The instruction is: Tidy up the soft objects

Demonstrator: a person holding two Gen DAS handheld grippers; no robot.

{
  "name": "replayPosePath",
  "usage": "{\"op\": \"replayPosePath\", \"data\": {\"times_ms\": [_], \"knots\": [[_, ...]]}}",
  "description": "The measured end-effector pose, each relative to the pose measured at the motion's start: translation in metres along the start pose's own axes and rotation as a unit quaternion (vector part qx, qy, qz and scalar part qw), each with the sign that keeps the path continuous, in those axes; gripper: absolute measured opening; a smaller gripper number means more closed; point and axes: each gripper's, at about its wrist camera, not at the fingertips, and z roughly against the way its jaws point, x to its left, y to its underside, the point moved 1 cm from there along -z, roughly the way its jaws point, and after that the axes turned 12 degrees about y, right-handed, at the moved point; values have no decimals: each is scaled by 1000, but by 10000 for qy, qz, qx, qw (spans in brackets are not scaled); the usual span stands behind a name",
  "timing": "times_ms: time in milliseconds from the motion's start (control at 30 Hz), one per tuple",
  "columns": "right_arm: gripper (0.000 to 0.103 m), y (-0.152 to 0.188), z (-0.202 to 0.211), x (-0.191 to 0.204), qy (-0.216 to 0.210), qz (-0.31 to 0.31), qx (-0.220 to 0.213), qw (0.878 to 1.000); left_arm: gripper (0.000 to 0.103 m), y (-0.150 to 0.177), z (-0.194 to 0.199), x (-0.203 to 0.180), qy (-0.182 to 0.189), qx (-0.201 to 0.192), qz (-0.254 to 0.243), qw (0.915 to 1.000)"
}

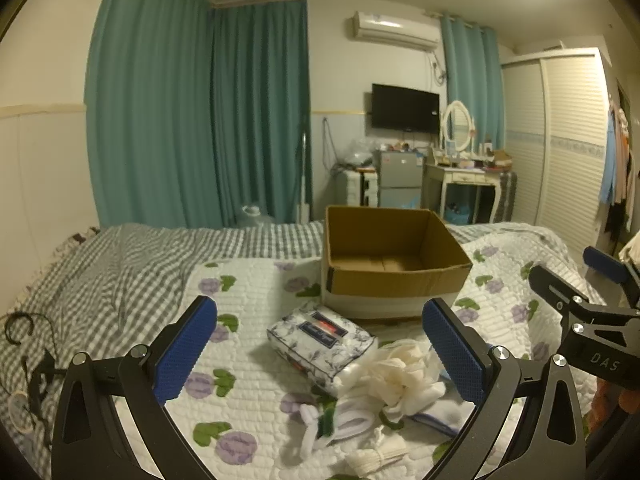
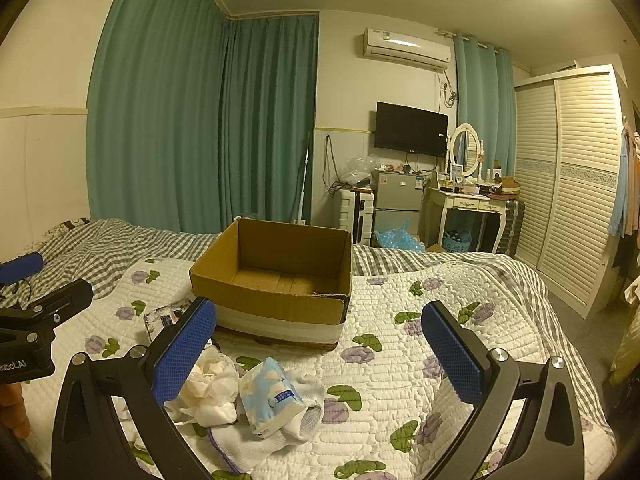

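An open, empty cardboard box (image 1: 384,264) stands on the flowered quilt (image 1: 248,400); it also shows in the right wrist view (image 2: 276,280). In front of it lies a floral tissue pack (image 1: 320,340), a cream mesh bath puff (image 1: 400,372), white socks (image 1: 352,420) and a small bundle of white string (image 1: 372,458). The right wrist view shows a light blue tissue pack (image 2: 268,396) on a white cloth (image 2: 256,440) beside the puff (image 2: 212,388). My left gripper (image 1: 320,352) is open above the floral pack. My right gripper (image 2: 320,352) is open above the pile.
The grey checked bedsheet (image 1: 100,280) spreads left, with a black cable (image 1: 20,328) on it. Teal curtains (image 1: 200,120), a small fridge (image 1: 400,176), a dressing table (image 1: 464,176) and a louvred wardrobe (image 2: 568,184) stand beyond the bed.
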Motion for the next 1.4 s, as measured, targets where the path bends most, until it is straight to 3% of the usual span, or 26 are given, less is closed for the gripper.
{"op": "replayPosePath", "data": {"times_ms": [433,567,667,767,900,1067,1167,1400], "knots": [[103,-19,8,-8,-243,-61,-14,9997,103,-20,10,-4,-20,-141,148,9998],[103,-30,9,-10,-291,247,58,9993,103,-34,16,-8,-247,-63,137,9996],[103,-33,6,-10,-415,657,151,9969,103,-38,15,-7,-542,232,236,9980],[103,-27,4,-6,-803,1253,189,9887,103,-33,11,-1,-626,674,533,9943],[103,-6,-10,1,-1098,1882,353,9753,103,-13,7,-5,-673,1030,556,9908],[103,22,-43,6,-1504,1923,984,9647,103,21,-12,-11,-527,1530,914,9826],[103,38,-63,16,-1817,2054,1351,9521,103,42,-27,-15,-728,1906,949,9744],[102,60,-80,32,-1851,2324,1422,9442,103,82,-52,-17,-647,2551,1455,9537]]}}
